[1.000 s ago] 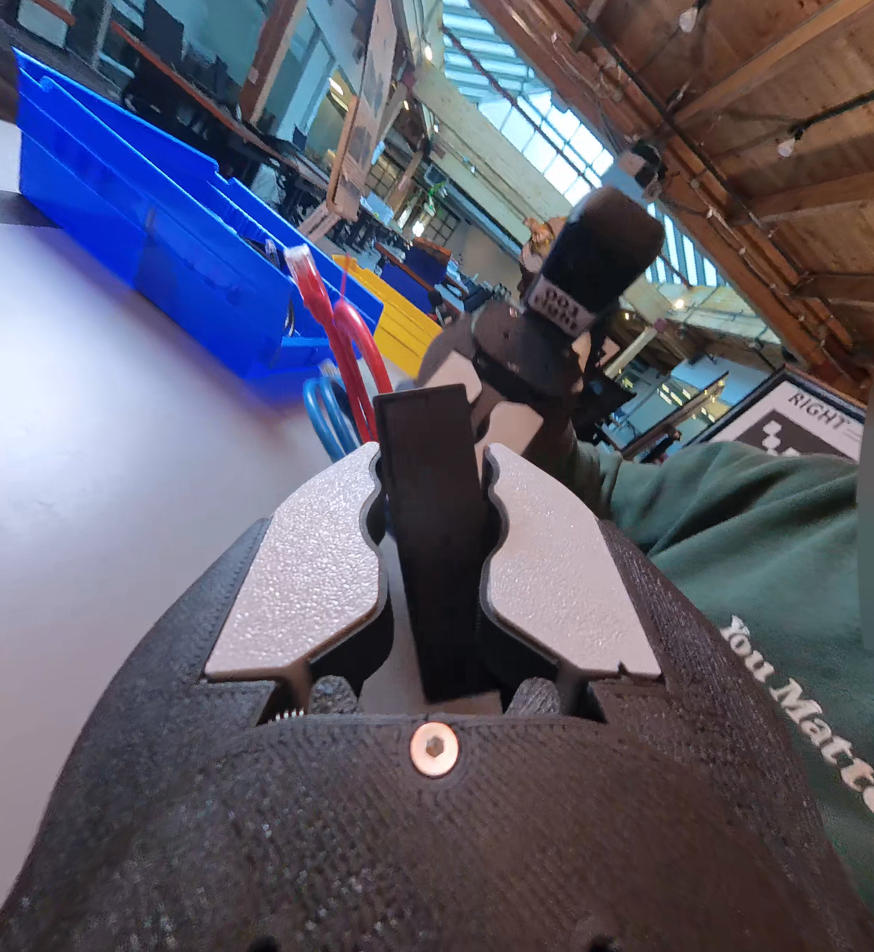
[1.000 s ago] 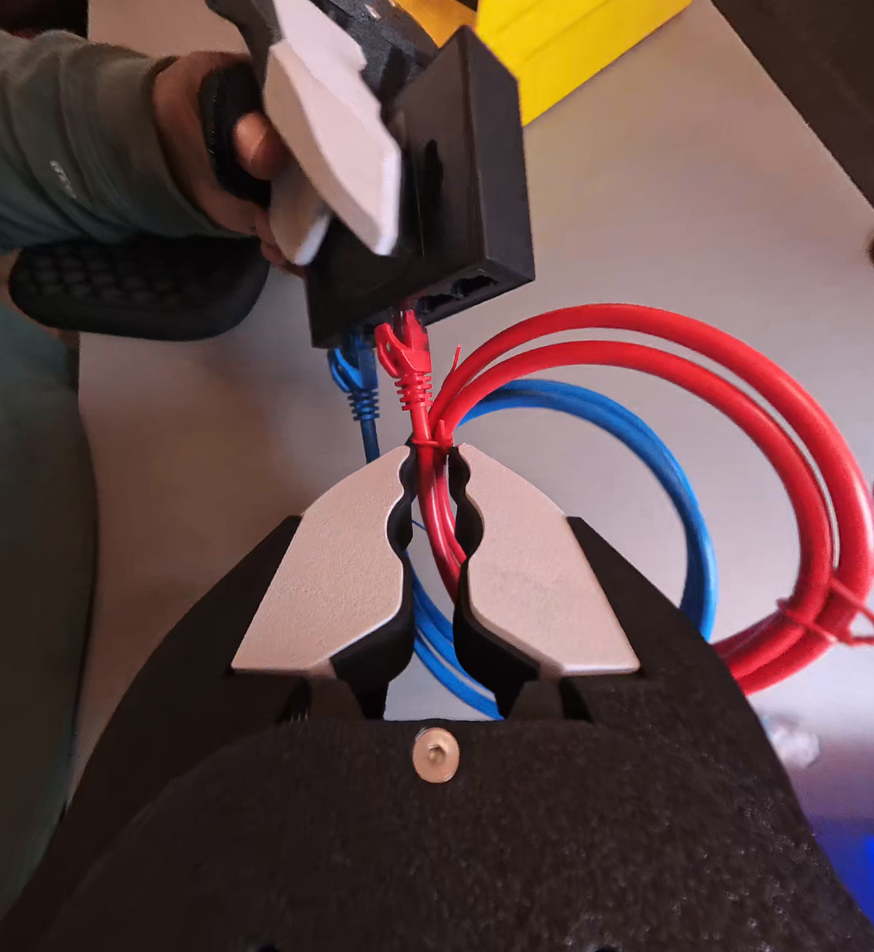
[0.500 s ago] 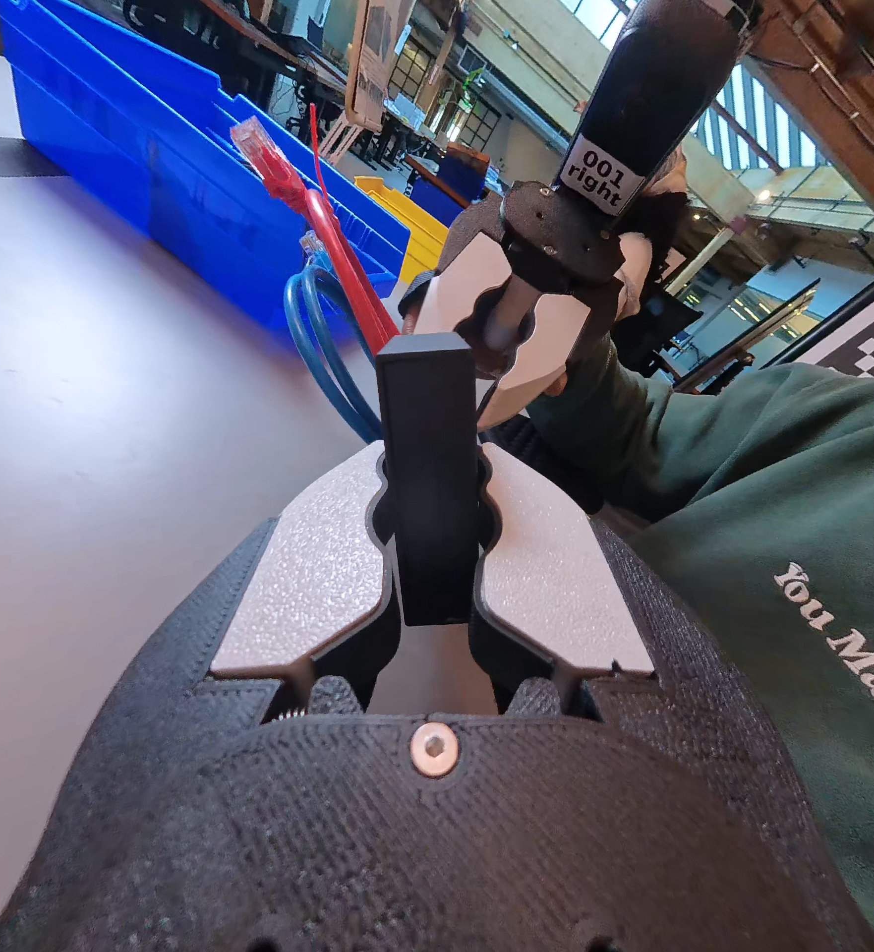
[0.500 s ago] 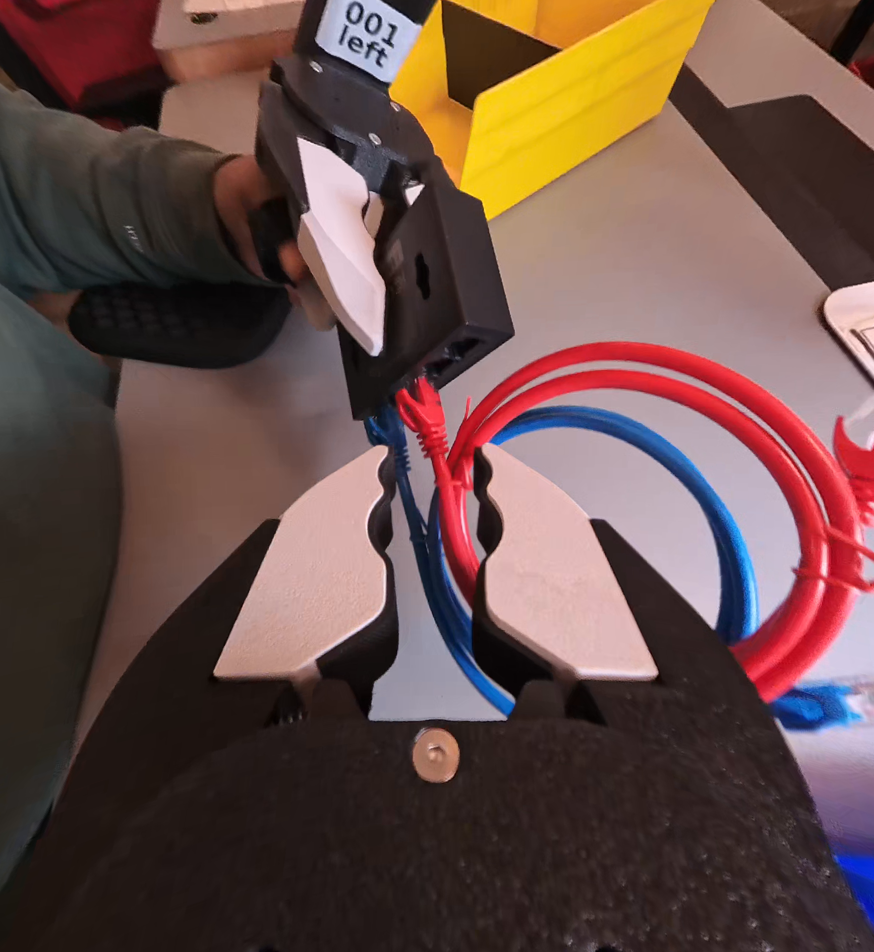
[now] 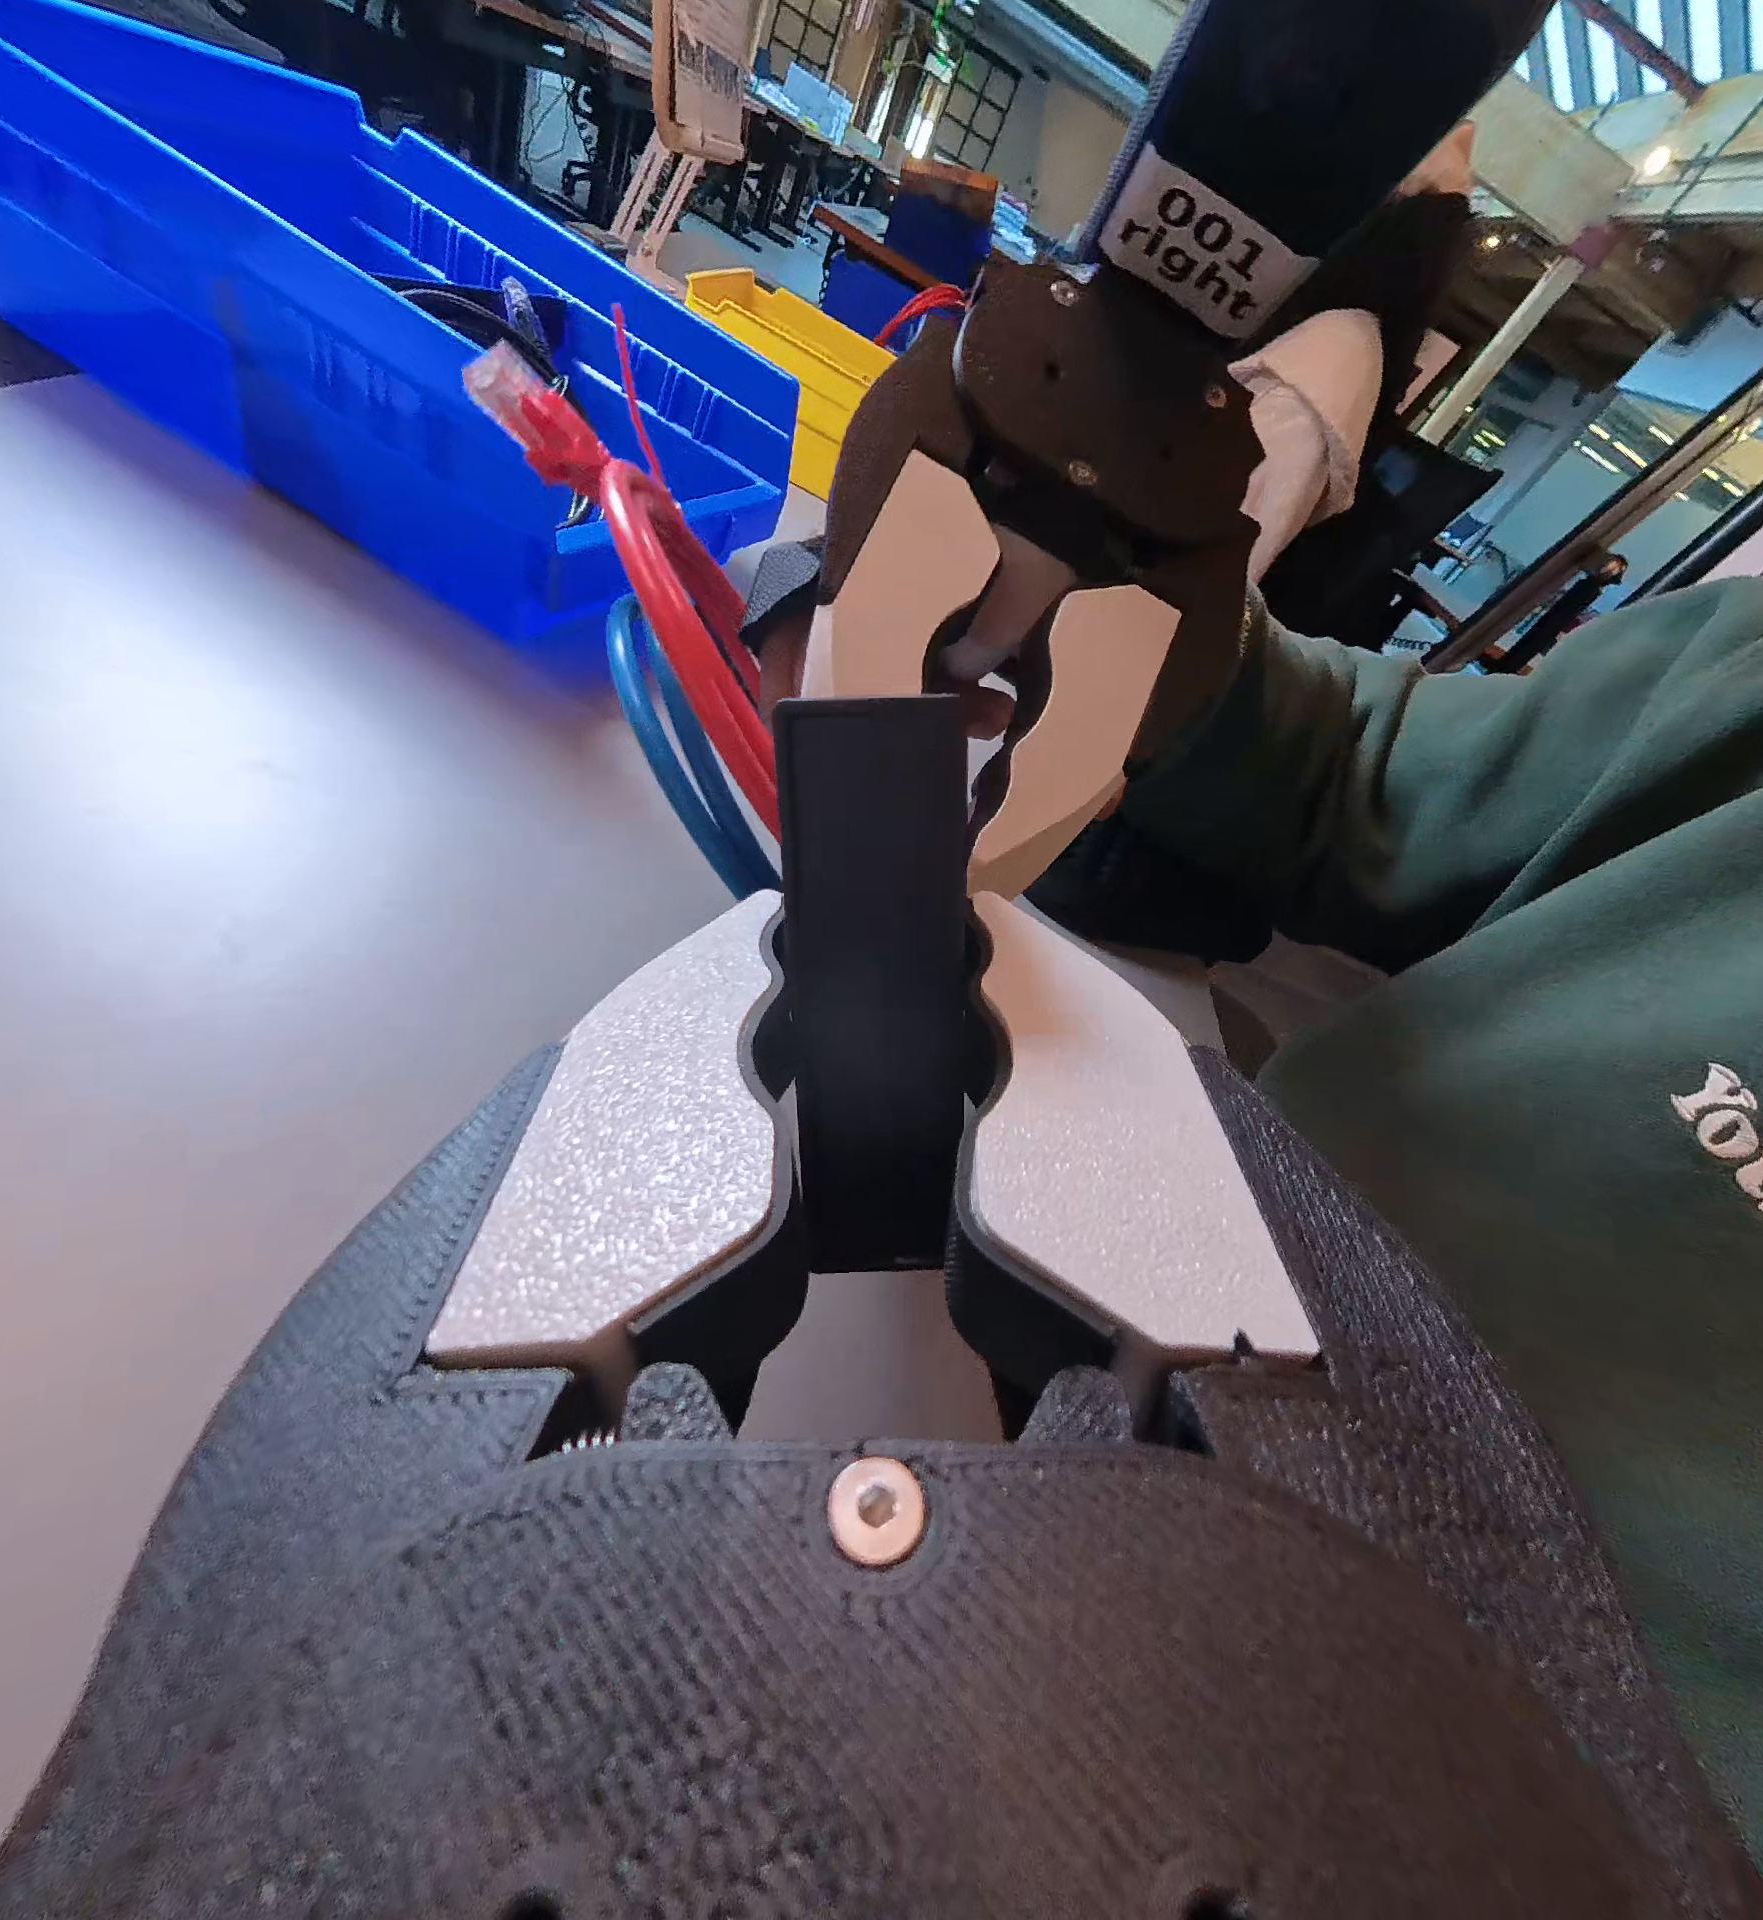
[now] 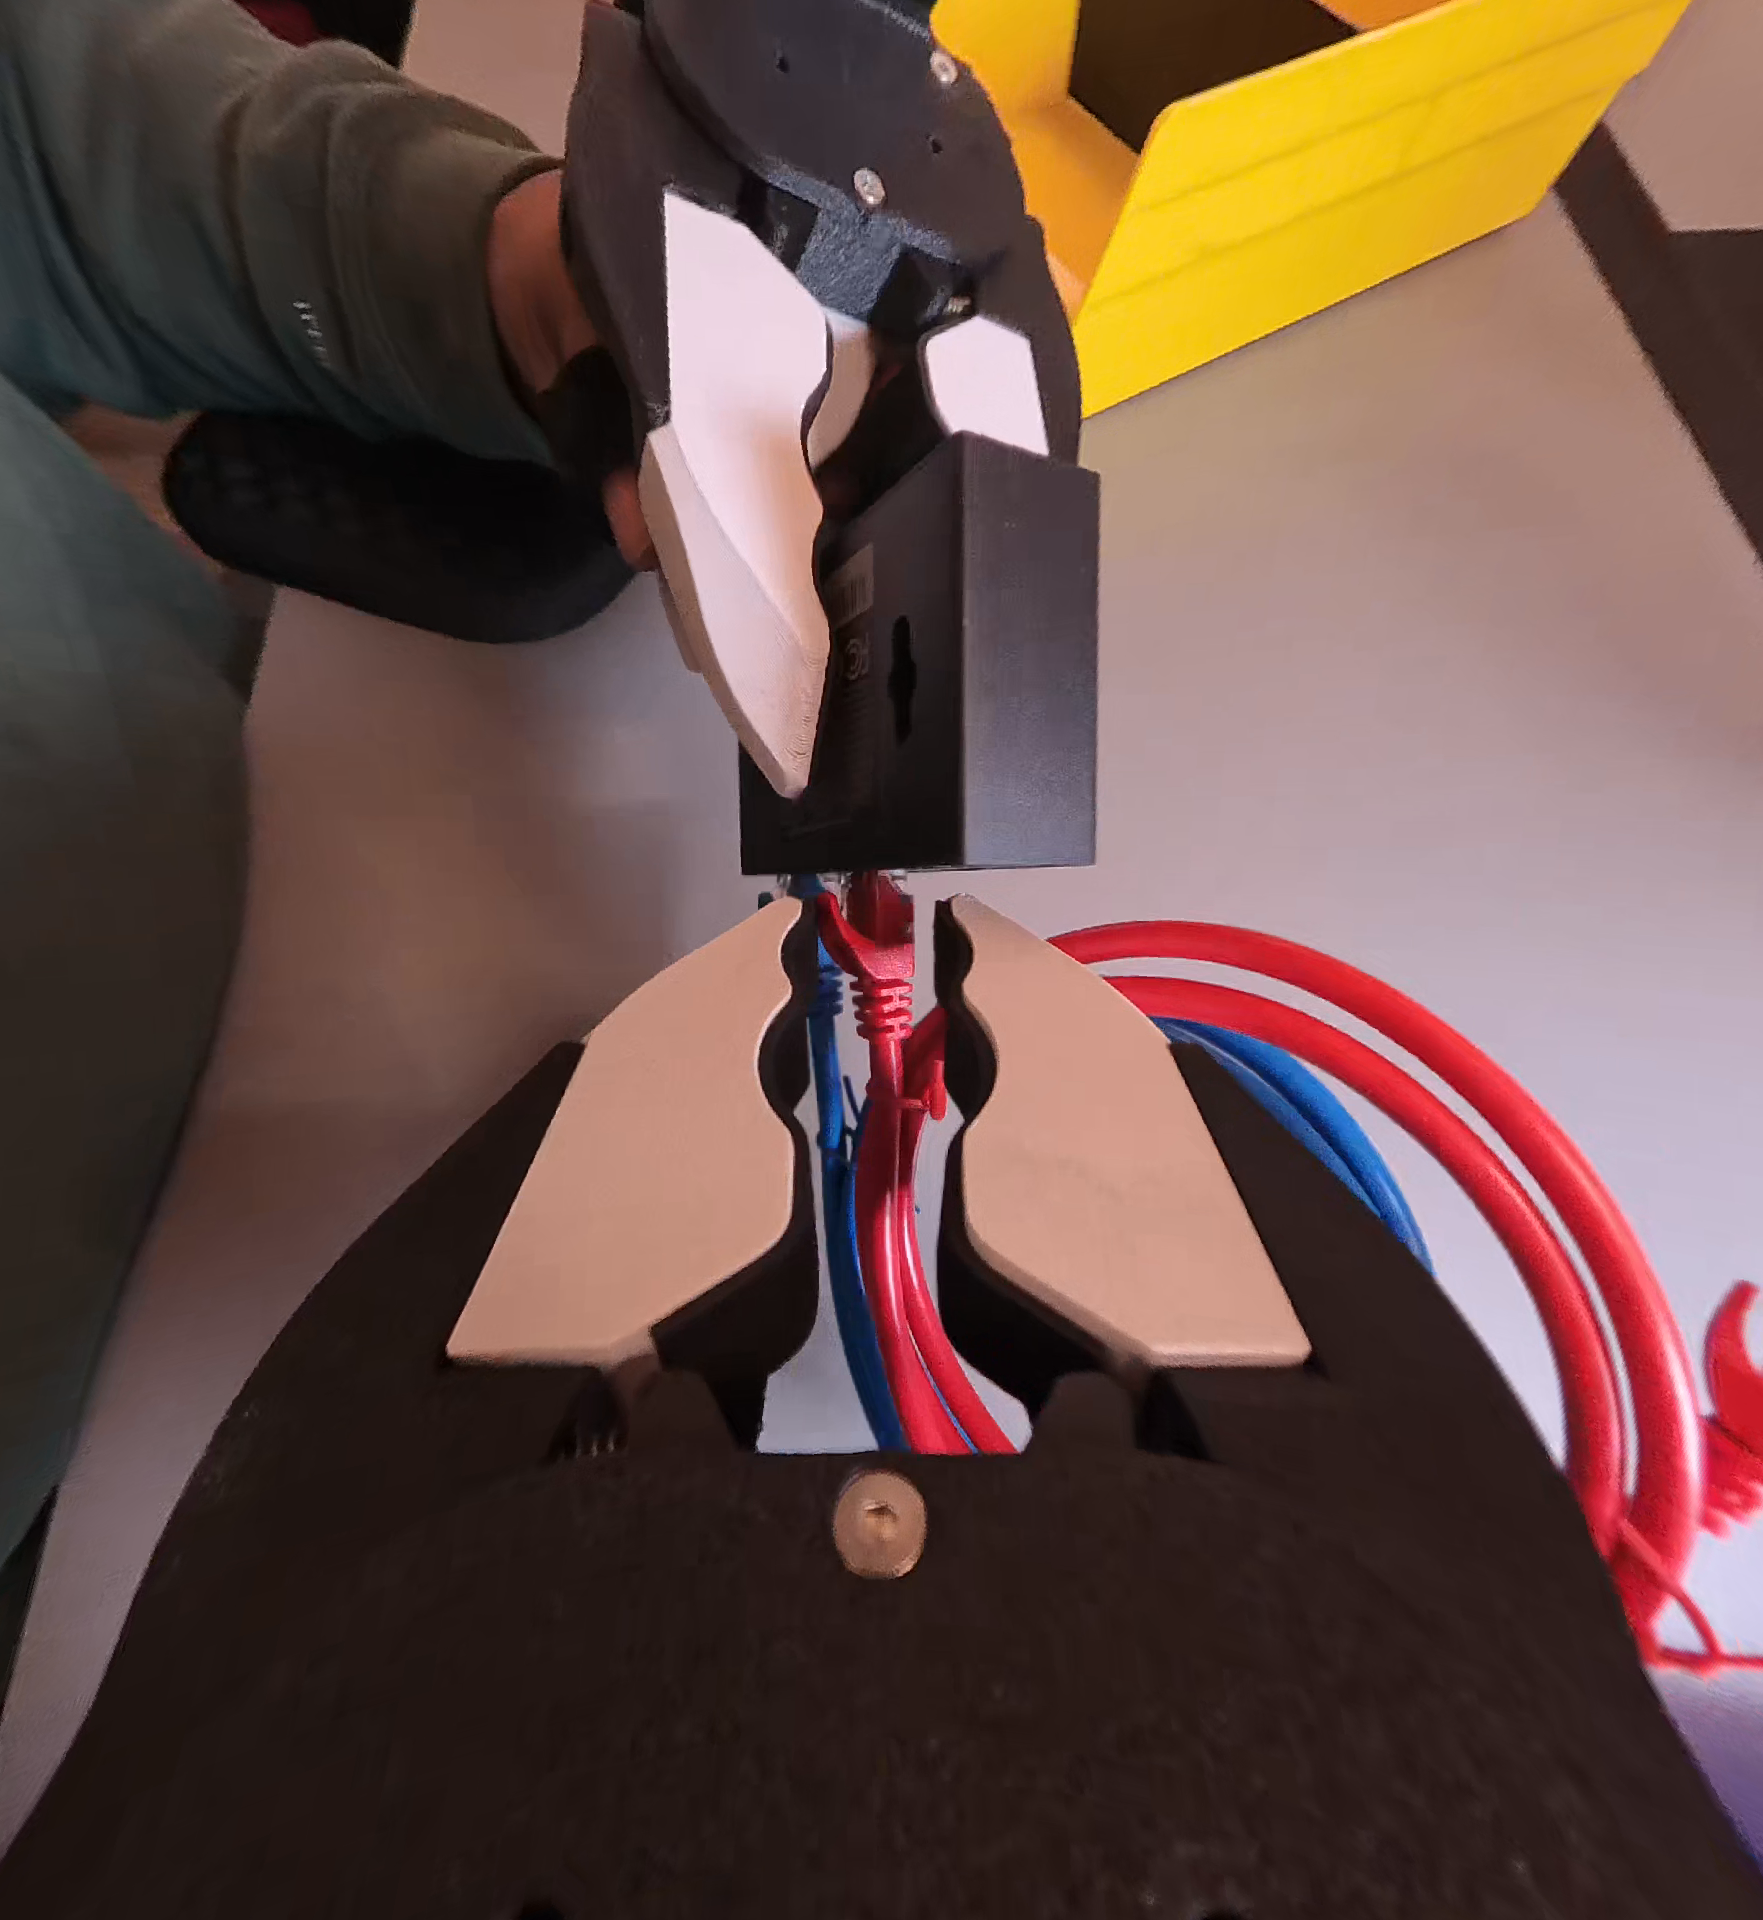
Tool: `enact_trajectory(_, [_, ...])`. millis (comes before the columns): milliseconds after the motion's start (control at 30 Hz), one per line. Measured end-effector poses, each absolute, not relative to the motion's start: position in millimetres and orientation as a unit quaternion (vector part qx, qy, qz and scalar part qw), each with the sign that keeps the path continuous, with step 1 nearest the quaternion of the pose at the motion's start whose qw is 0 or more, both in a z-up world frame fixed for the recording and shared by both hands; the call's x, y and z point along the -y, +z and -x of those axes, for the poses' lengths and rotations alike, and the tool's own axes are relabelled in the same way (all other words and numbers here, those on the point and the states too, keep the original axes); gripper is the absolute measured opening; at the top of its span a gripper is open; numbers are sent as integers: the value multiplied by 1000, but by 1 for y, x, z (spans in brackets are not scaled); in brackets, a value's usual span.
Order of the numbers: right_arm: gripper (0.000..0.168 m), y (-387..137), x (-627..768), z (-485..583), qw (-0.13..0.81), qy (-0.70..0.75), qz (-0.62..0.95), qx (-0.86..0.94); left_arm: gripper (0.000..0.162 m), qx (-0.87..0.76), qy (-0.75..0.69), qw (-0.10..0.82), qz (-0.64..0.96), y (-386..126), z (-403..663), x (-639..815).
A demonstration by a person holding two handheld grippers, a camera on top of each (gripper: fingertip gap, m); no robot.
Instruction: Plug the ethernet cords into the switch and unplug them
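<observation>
My left gripper point(image 5: 872, 920) is shut on the black switch point(image 5: 872, 935) and holds it above the grey table; the right wrist view shows the switch point(image 6: 970, 665) with its ports facing down toward my right gripper. A red plug point(image 6: 872, 920) and a blue plug point(image 6: 806, 894) sit in the ports. My right gripper point(image 6: 872, 914) is open, and its fingertips straddle both plugs just under the switch. The red cord point(image 6: 1479, 1122) and the blue cord point(image 6: 1376, 1174) coil on the table to the right. The red cord's free plug point(image 5: 529, 400) sticks up.
A blue bin point(image 5: 337, 395) stands at the far left in the left wrist view, with a yellow bin point(image 6: 1324, 187) beyond the switch. A black strip point(image 6: 1739, 364) runs along the table's right side. A person's green sleeve point(image 5: 1479, 779) is at the right. My left and right fingertips are right by each other.
My right gripper let go of the red cord, opened and moved up to the plugs at the switch. My left gripper turned the switch so its ports face the right gripper.
</observation>
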State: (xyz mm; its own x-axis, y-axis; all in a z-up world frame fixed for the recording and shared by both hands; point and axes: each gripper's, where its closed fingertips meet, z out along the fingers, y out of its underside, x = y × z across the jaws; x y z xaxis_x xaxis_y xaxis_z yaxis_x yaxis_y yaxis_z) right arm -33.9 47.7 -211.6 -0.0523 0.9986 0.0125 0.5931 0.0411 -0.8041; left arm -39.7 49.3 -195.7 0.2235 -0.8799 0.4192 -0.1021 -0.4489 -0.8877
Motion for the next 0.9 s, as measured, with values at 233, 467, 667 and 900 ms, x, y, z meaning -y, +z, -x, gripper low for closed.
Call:
enact_trajectory(233, [16,-210,-41,35,279,377,614,635,29,-374,-507,385,675,-192,40,-46])
enact_trajectory(467, [14,-224,-46,40,243,375,681,580,30,-389,-462,402,688,-200,41,-49])
enact_trajectory(667, [14,-220,-55,42,265,360,703,554,29,-381,-444,429,689,-196,44,-55])
enact_trajectory(900, [14,-214,-52,40,281,373,695,546,29,-421,-388,466,675,-189,42,-52])
